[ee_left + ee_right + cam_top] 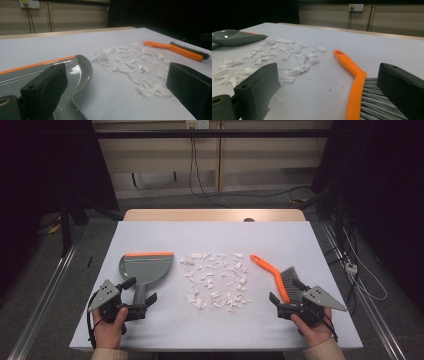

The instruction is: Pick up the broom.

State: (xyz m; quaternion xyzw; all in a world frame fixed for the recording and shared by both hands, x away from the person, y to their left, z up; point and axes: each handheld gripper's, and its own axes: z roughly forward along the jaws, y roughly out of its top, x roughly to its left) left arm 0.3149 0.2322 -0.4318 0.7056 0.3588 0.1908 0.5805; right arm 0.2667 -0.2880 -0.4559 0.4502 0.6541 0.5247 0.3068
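The right hand-held gripper (286, 301), jaws wide and empty, straddles the brush (280, 276), whose orange handle runs away toward the paper scraps (216, 281).

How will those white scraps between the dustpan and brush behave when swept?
The white scraps look thin, curled and loose, so probably very light and apt to scatter. The sheet beneath looks smooth, so they should slide easily, though some may snag in the brush bristles.

Black left gripper (131, 296), black right gripper (286, 295), grey three-cornered plates, trailing black cables, beige sleeves
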